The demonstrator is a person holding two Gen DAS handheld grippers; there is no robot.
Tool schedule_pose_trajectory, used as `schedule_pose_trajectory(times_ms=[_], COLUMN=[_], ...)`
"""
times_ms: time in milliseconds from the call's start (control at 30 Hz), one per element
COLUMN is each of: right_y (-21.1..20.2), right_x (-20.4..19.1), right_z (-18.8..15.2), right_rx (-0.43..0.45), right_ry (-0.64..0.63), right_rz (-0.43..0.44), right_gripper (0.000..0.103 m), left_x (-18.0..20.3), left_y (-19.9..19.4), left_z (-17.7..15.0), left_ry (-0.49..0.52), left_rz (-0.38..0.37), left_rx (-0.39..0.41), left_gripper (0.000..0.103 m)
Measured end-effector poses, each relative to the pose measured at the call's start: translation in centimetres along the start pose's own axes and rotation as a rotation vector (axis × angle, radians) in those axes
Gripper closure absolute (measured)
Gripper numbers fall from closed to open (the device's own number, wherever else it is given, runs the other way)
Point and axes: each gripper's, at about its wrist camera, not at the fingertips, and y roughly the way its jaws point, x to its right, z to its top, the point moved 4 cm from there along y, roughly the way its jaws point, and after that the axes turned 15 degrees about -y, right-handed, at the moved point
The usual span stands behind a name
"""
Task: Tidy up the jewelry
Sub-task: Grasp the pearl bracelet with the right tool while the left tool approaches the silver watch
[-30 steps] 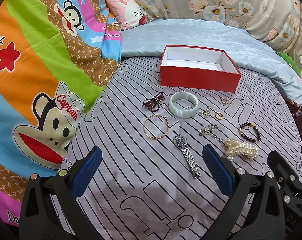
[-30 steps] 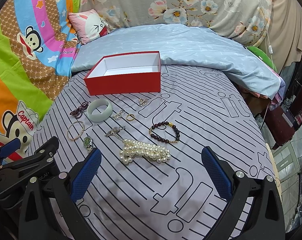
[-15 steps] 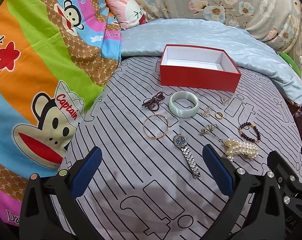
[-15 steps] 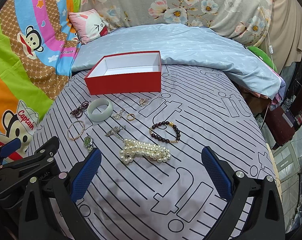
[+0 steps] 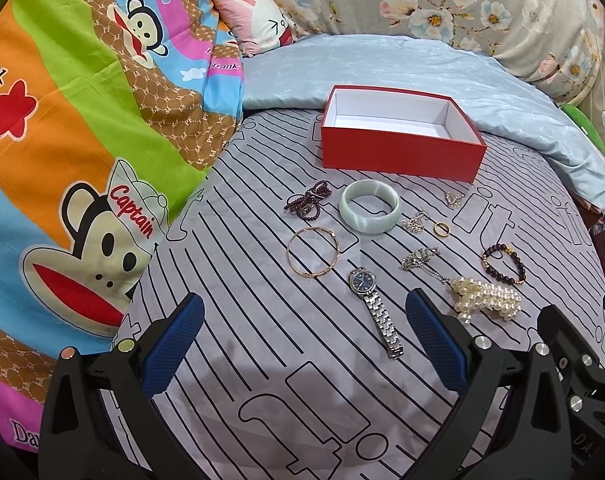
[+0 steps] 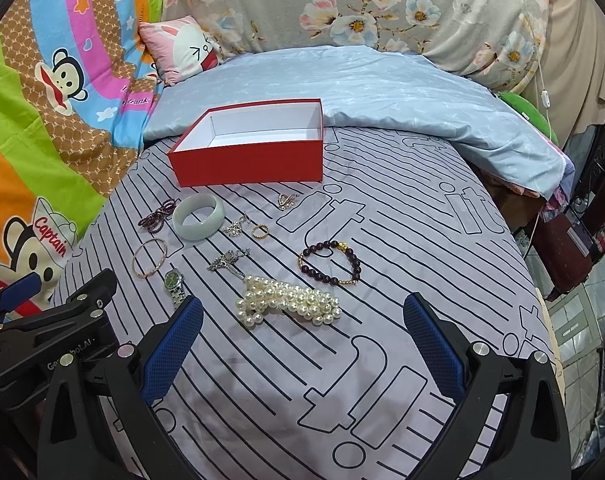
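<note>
- hovering over the near edge of the bed (image 6: 382, 380), both pairs of fingers spread wide and empty: left gripper (image 5: 302, 344), right gripper (image 6: 302, 344).
- nothing yet inside the red box (image 6: 262, 160), sitting open at the far side of the striped sheet; all jewelry laid out between box and fingers.
- nearest to the right gripper: pearl strand (image 6: 288, 300), heaped just ahead of the fingers and a little left of their midline, long axis running crosswise to the reach, parallel to the box's front wall.
- nearest to the left gripper: watch (image 5: 374, 304), straight ahead between the fingers, band running roughly along the reach, dial end toward the box.
- closer to the box: jade bangle (image 5: 370, 206), thin gold bangle (image 5: 312, 252), dark bead bracelet (image 6: 328, 262).
- judging the pearls the shorter reach for the right gripper; closing across the heap's short width looks the surer grip.
</note>
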Motion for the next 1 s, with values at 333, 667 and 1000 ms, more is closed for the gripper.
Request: schedule_pose_trajectory(times_ms=[333,667,1000], right_y=[3.4,7.6,10.0], right_x=[-0.3,-1.7,-2.2], right_z=[-0.4,0.0,0.1], right_rx=[0.034,0.003,-0.044], right_ry=[-0.11,-0.297,-0.325], right_rz=[0.074,0.169,0.261], right_gripper=[0.006,0.025,0.031], left_x=[-1.2,-1.8,-1.4], left_y=[2.6,5.0,6.3], left_z=[-0.2,-0.6,-0.8], left_ry=[-0.006,-0.014,-0.003], left_rz=[0.039,0.059,0.061], left_rx=[-0.035,-0.082,-0.11], left_gripper=[0.005,0.005,0.005])
